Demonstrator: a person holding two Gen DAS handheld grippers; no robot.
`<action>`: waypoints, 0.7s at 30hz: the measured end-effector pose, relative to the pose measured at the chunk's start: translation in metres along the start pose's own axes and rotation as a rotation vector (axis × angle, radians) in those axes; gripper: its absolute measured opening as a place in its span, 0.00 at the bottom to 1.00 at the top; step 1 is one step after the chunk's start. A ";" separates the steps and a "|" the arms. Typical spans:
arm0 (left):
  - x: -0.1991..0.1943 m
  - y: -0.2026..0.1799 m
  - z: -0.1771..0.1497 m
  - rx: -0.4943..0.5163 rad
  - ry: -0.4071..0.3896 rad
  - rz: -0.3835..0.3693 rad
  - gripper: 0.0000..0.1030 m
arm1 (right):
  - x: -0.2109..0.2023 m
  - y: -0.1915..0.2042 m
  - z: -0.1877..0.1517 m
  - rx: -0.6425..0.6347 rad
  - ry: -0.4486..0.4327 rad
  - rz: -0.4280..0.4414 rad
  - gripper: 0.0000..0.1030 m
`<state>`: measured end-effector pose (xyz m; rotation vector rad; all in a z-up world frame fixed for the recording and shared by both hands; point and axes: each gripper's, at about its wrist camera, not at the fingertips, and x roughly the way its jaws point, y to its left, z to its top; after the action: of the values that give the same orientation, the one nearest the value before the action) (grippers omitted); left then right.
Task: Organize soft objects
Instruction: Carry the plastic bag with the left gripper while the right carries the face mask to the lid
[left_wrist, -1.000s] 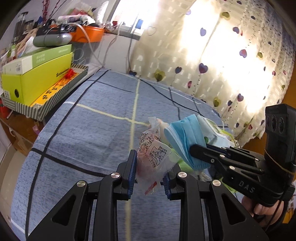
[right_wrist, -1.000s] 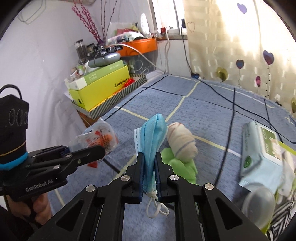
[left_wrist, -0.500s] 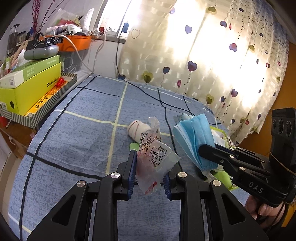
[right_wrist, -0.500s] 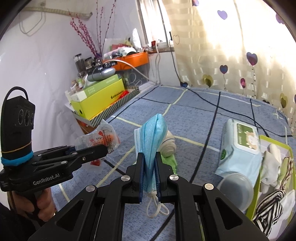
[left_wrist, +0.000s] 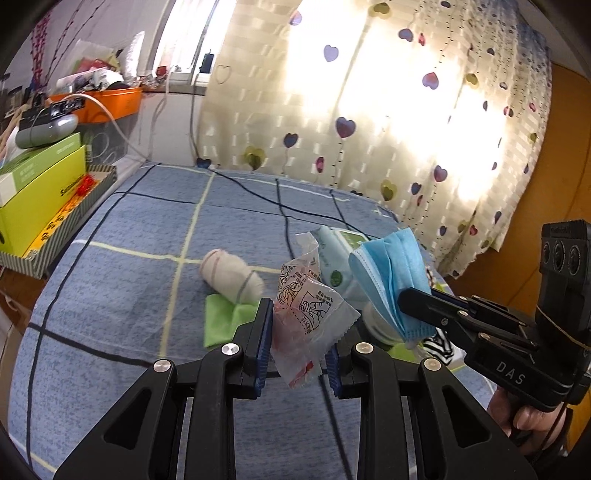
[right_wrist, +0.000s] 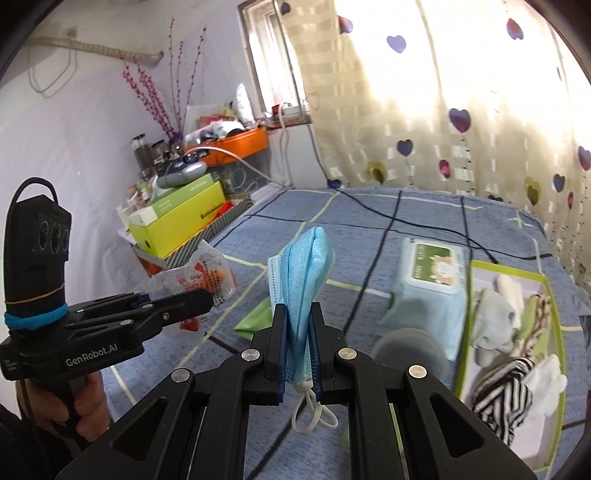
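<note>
My left gripper (left_wrist: 297, 345) is shut on a clear printed plastic packet (left_wrist: 308, 314) with red contents and holds it above the blue bed; the gripper (right_wrist: 201, 301) and packet (right_wrist: 201, 275) also show in the right wrist view. My right gripper (right_wrist: 298, 347) is shut on a folded blue face mask (right_wrist: 304, 273), its white ear loops hanging below; the gripper (left_wrist: 406, 301) and mask (left_wrist: 391, 273) show in the left wrist view too. A rolled white sock (left_wrist: 231, 273) lies on a green cloth (left_wrist: 225, 319). A green-rimmed box (right_wrist: 554, 325) at the right holds socks and soft items.
A wet-wipes pack (right_wrist: 428, 280) and a round grey lid (right_wrist: 410, 350) lie beside the box. Yellow-green boxes (left_wrist: 37, 195) in a striped tray stand off the bed's left edge. A heart-print curtain (left_wrist: 369, 110) hangs behind. A black cable (right_wrist: 406, 225) crosses the bed.
Both grippers have swung right and lifted with their loads still held. The box of soft items and wipes pack have come fully into the right wrist view.
</note>
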<state>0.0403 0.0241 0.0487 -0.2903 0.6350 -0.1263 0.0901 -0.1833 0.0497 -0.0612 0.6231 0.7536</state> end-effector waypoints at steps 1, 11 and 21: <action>0.001 -0.003 0.000 0.004 0.002 -0.003 0.25 | -0.004 -0.002 -0.001 0.004 -0.004 -0.005 0.10; 0.009 -0.038 0.002 0.055 0.015 -0.037 0.25 | -0.031 -0.023 -0.010 0.025 -0.038 -0.044 0.10; 0.023 -0.081 0.001 0.121 0.042 -0.093 0.25 | -0.061 -0.056 -0.025 0.082 -0.070 -0.107 0.10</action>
<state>0.0571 -0.0578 0.0607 -0.2009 0.6528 -0.2598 0.0803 -0.2694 0.0534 0.0077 0.5791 0.6238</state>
